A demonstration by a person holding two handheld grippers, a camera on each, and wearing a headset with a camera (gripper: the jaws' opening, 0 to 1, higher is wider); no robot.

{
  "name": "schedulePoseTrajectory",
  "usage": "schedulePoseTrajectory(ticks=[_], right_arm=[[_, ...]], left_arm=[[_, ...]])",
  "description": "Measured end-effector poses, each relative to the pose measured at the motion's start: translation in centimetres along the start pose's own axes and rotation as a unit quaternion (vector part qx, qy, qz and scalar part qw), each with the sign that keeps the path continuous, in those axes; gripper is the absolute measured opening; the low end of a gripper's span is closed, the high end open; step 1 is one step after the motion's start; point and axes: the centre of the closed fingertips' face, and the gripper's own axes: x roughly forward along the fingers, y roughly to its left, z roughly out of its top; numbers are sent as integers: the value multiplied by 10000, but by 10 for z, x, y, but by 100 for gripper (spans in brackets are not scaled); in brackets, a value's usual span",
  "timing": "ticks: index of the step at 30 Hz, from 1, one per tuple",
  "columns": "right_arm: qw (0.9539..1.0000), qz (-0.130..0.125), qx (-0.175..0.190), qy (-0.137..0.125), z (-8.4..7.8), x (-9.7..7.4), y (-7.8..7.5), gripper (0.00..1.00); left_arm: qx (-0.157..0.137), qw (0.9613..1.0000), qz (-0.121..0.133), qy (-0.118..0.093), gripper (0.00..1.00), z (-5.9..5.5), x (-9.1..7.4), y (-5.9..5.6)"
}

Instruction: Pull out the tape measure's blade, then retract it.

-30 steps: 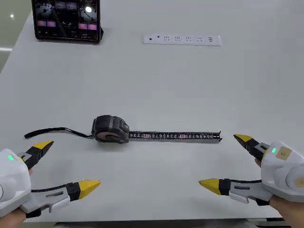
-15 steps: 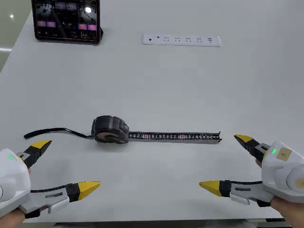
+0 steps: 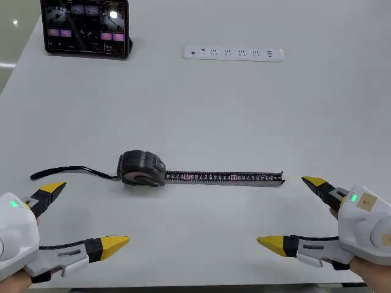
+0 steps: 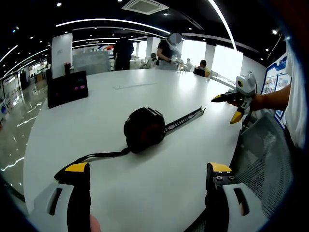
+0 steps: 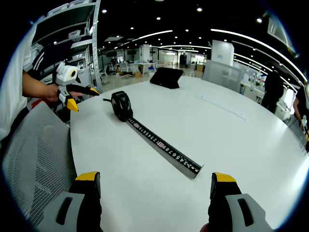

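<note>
Black round tape measure (image 3: 142,169): its thin numbered blade (image 3: 223,177) lies out. Your yellow-tipped left gripper (image 3: 91,213) and right gripper (image 3: 283,211) gape wide, empty. Hold the case loosely and the blade could whip back and skid.

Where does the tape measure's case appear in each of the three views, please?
Head view: the case lies left of centre, with the blade running right from it.
Left gripper view: the case sits near the middle, with the blade running up and right.
Right gripper view: the case is upper left, with the blade running down and right.
Shared landmark: the tablet, beyond the case in all three.
</note>
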Motion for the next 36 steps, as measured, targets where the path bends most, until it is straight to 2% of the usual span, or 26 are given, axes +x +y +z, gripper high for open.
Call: schedulePoseTrajectory(ticks=[22,36], right_arm=[[10000,40,28,-11,1,1,0,92],[9999,101,-45,46,3,3,-12,89]], left_arm=[[-63,9999,-63,-73,97,7,6,-3],[-264,9996,-45,-46,98,14,21,-3]])
